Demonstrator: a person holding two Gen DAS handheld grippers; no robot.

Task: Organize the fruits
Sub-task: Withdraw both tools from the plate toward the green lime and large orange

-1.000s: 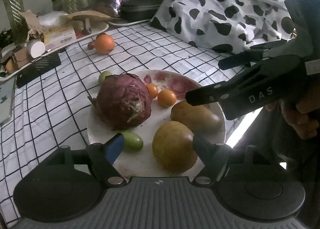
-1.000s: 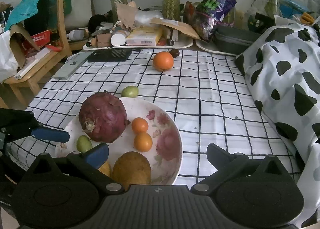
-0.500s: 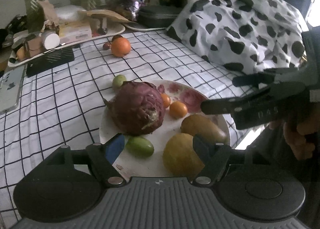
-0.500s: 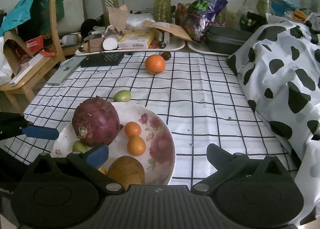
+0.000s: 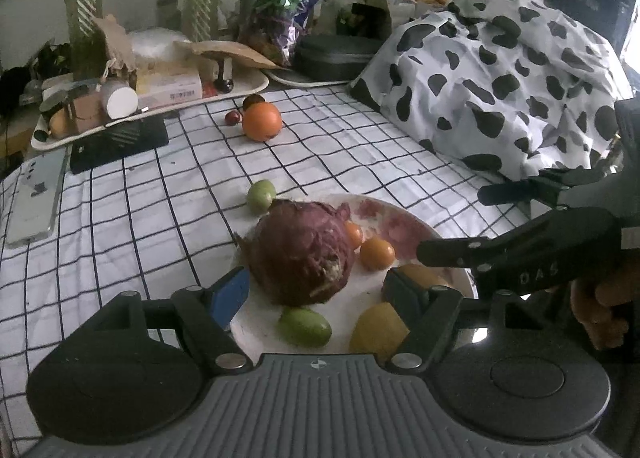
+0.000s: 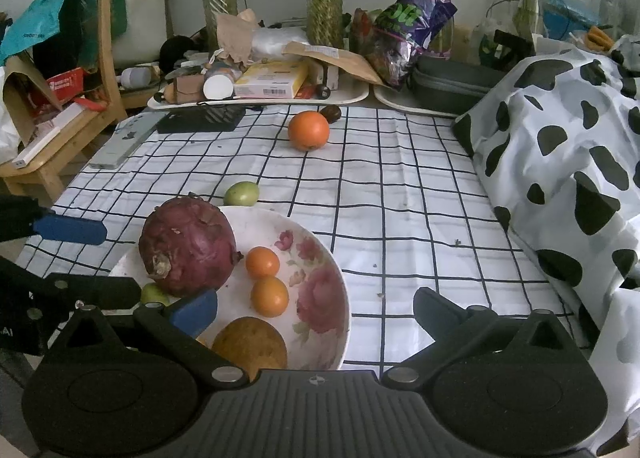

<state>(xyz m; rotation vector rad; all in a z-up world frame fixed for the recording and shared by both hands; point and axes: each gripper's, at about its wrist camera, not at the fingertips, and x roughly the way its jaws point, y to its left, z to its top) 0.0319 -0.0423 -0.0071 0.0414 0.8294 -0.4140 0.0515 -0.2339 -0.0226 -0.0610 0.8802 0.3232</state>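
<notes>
Inside floral plate (image 6: 320, 298): assorted fruits (image 6: 269, 296).

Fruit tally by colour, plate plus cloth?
Purple: 1, big one on plate
Orange: 3, two small on plate, one large on cloth
Green: 2, one on plate, one beside it
Yellow-brown: 2
Dark red, small: 2
Total: 10

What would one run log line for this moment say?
left gripper: jaws open, empty, over plate | right gripper: jaws open, empty | off plate: orange, green fruit
</notes>
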